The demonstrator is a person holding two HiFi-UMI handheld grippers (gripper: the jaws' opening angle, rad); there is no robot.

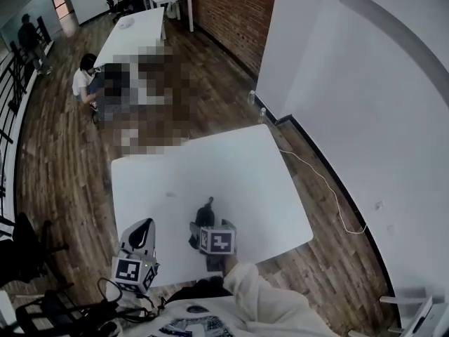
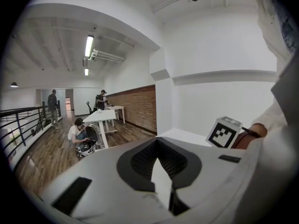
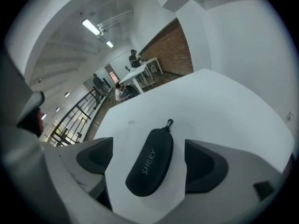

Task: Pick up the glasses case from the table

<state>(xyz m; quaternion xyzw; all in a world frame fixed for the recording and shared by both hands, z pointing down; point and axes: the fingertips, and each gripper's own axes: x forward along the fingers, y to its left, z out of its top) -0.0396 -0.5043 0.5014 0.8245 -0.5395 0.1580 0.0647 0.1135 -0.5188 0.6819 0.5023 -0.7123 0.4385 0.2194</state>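
A black zip-up glasses case point(image 3: 150, 162) with pale lettering lies flat on the white table point(image 3: 219, 101), its clip end pointing away. My right gripper point(image 3: 148, 146) points down over it, jaws wide open. One dark pad point(image 3: 96, 155) stands on each side of the case, neither touching it. In the head view the case point(image 1: 205, 209) shows just beyond the right gripper point(image 1: 203, 225), near the table's point(image 1: 231, 167) front edge. My left gripper point(image 1: 146, 225) hovers at the front left corner. Its jaws point(image 2: 158, 143) are shut with nothing between them.
The table's right corner point(image 1: 309, 229) and front edge drop to wood floor. A white wall point(image 1: 365, 118) runs along the right, with a cable point(image 1: 323, 181) on the floor beside it. A person point(image 1: 85, 79) sits by another white table point(image 1: 133, 34) far behind; a black railing point(image 1: 10, 90) stands at left.
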